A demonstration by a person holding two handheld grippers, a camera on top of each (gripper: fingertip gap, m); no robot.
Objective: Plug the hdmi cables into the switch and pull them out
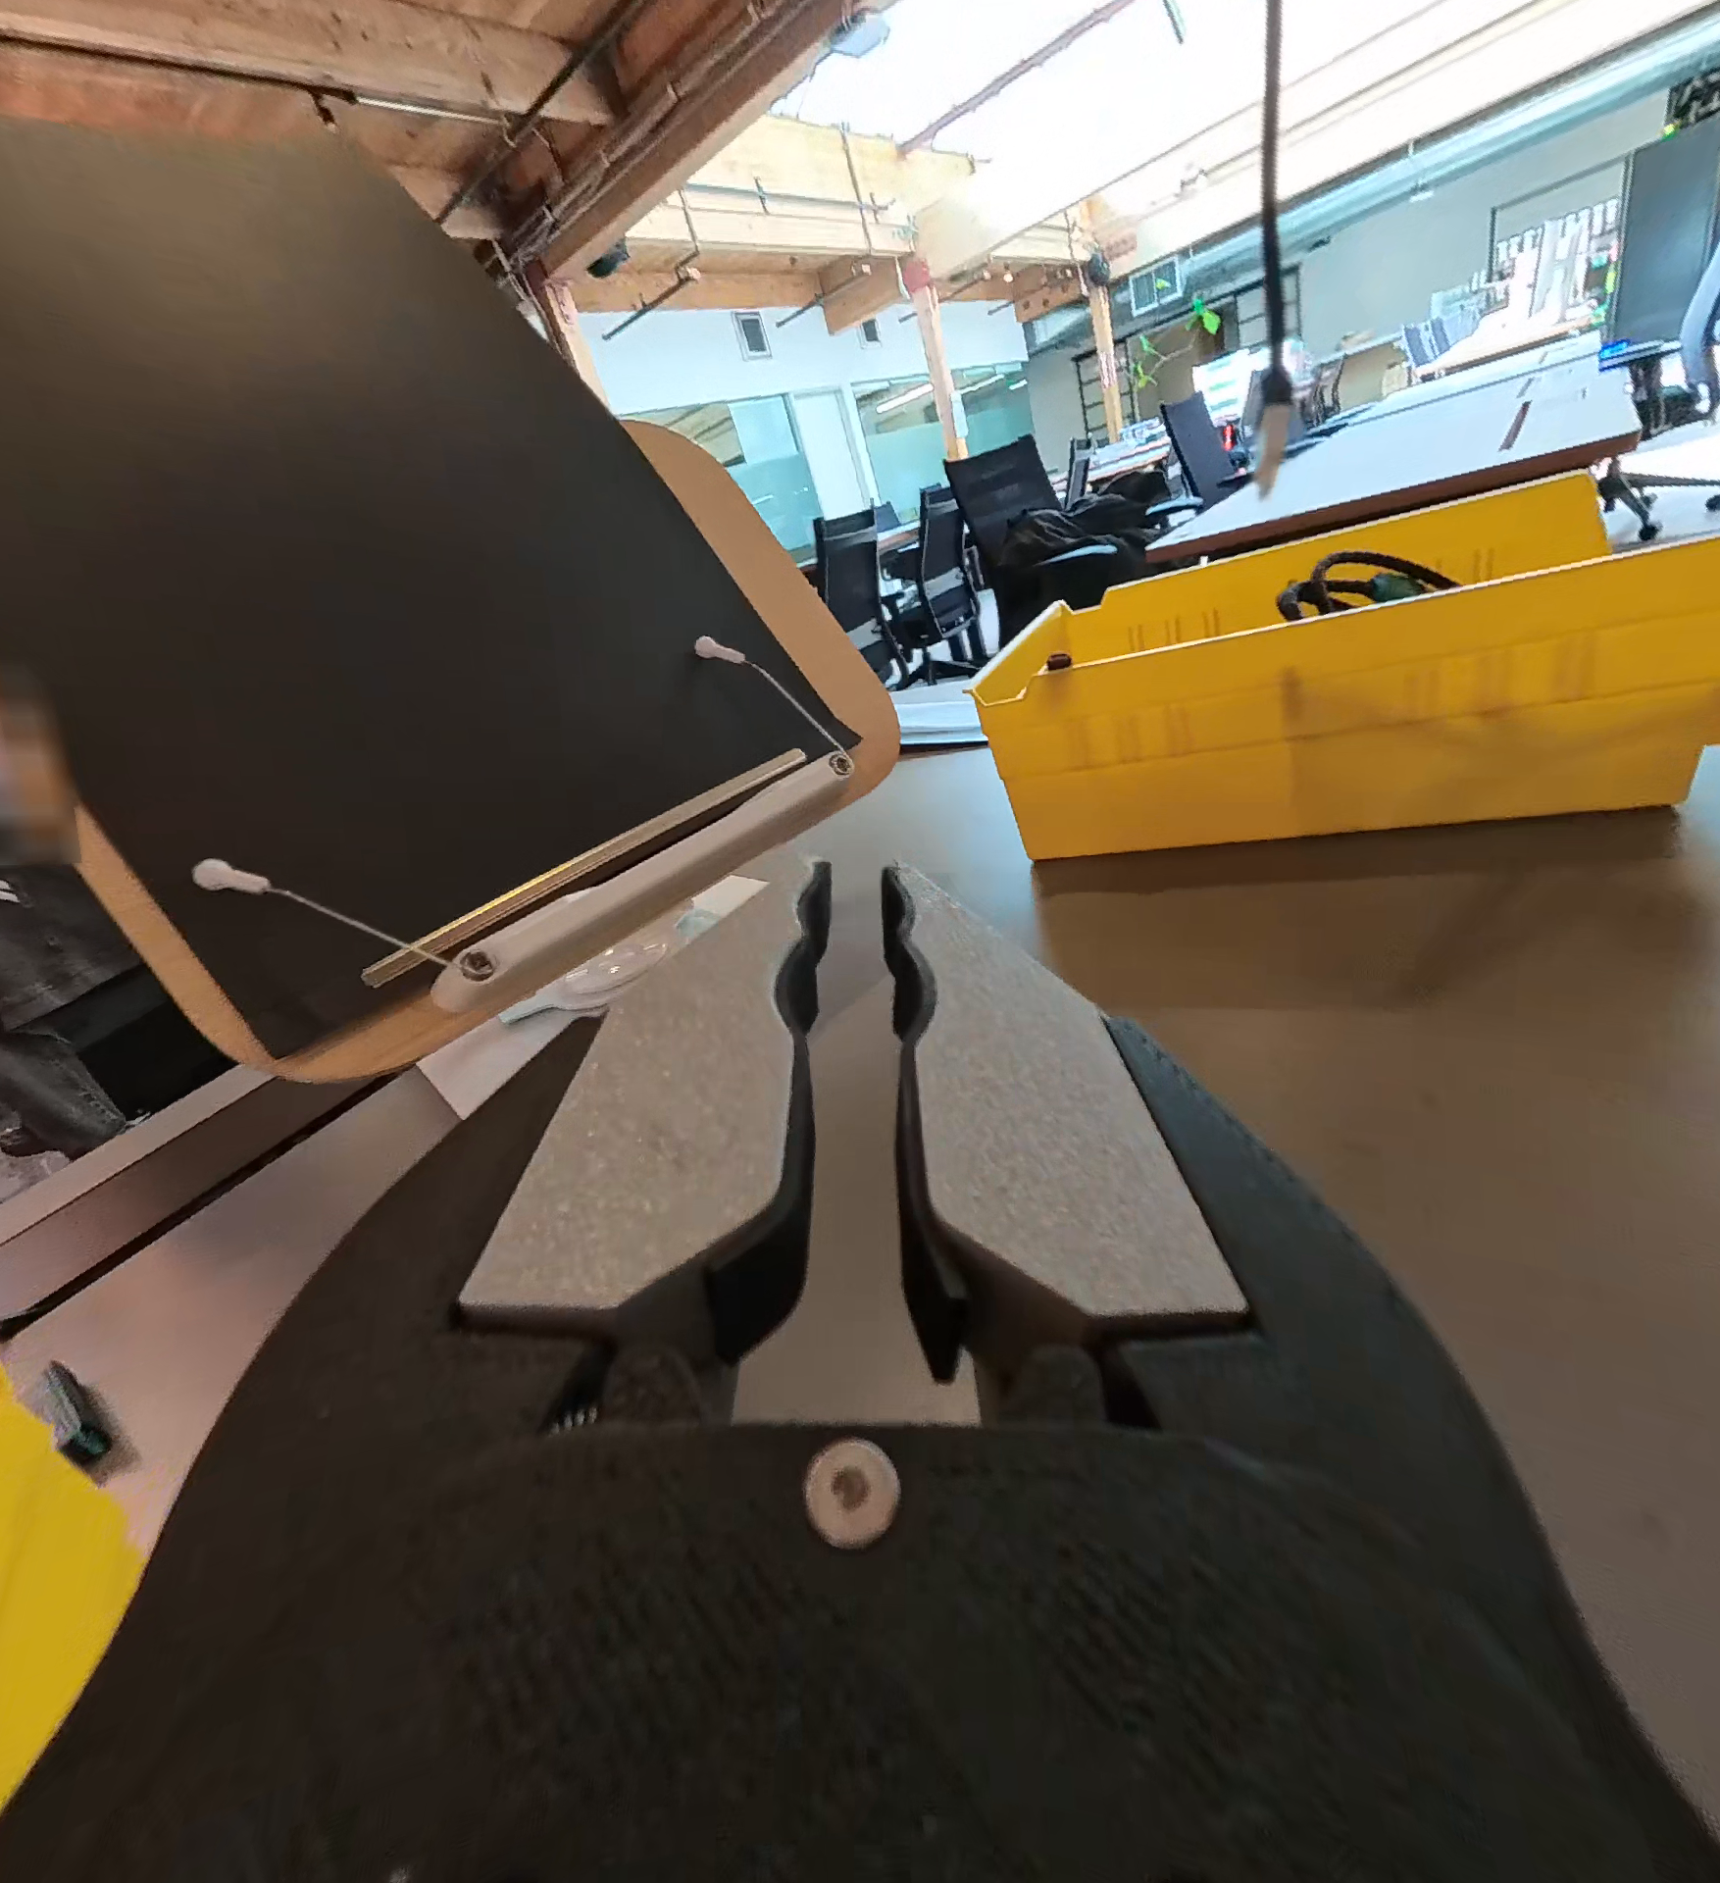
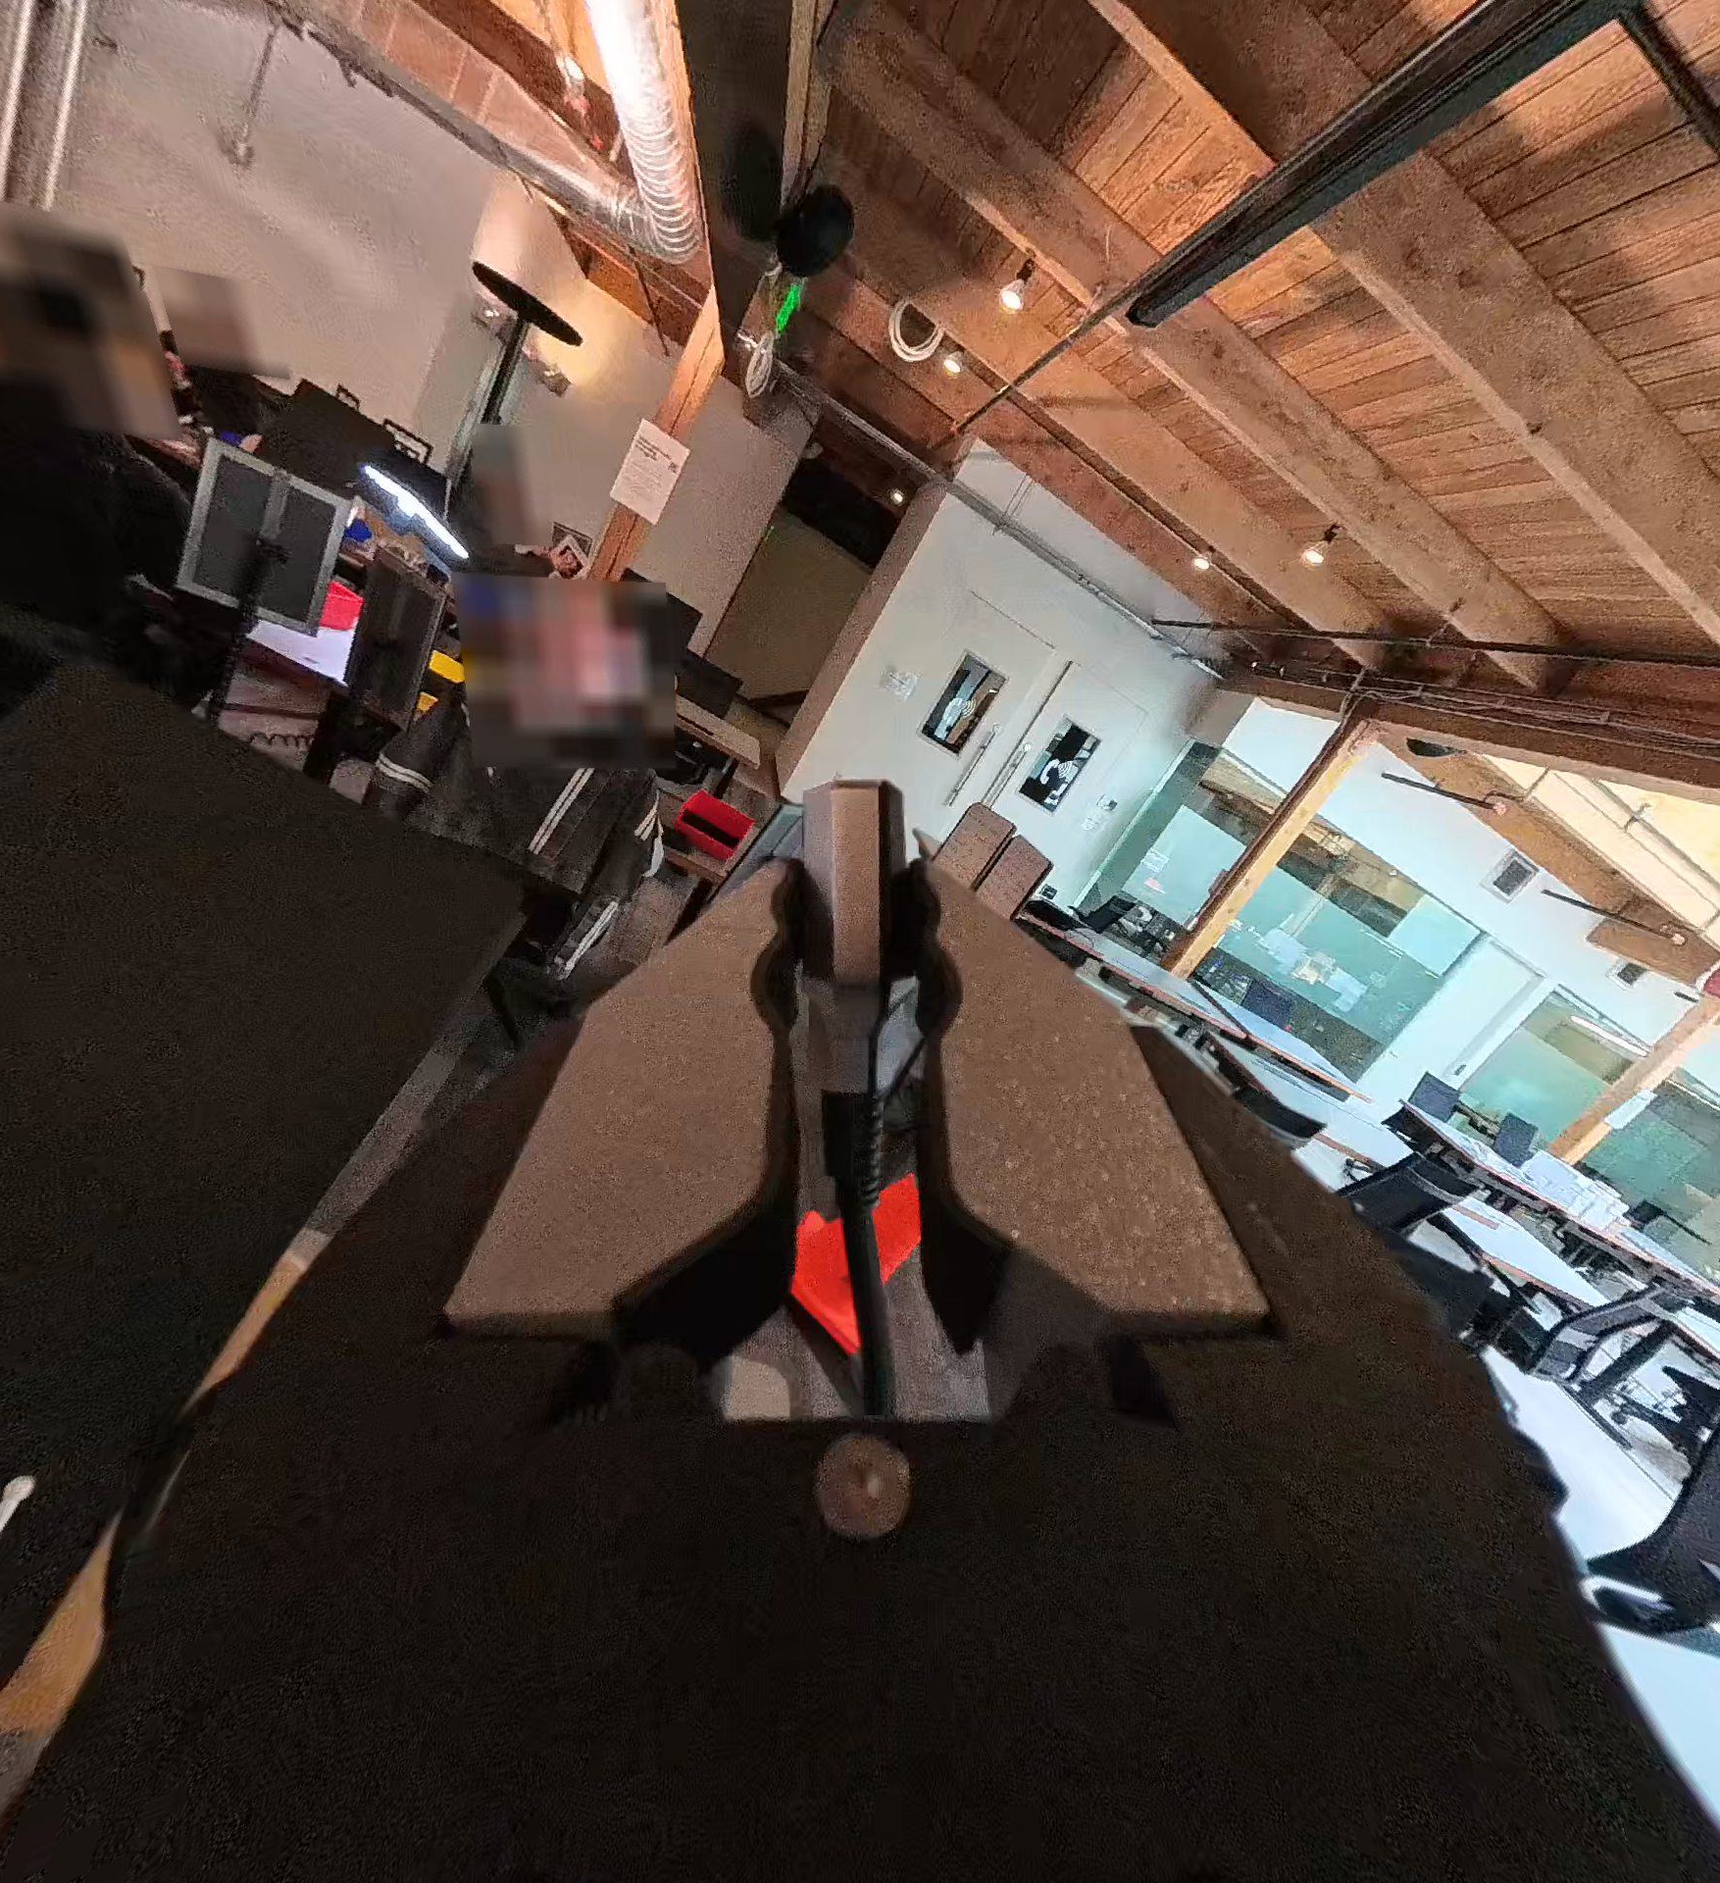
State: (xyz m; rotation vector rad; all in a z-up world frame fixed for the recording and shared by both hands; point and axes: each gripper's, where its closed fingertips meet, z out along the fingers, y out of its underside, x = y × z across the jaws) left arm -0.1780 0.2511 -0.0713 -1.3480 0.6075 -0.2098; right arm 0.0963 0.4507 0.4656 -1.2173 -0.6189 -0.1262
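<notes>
right tongs (image 2: pixel 851 897) clamped on switch (image 2: pixel 851 886), left tongs (image 1: pixel 851 897) nearly closed, empty

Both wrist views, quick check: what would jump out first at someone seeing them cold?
In the right wrist view, the right gripper is shut on a grey HDMI plug, raised toward the wooden ceiling, its black cable running back between the fingers. In the left wrist view, the left gripper sits low over the dark table, nearly closed and empty, with a yellow bin ahead on the right and a tilted black board on the left.
</notes>
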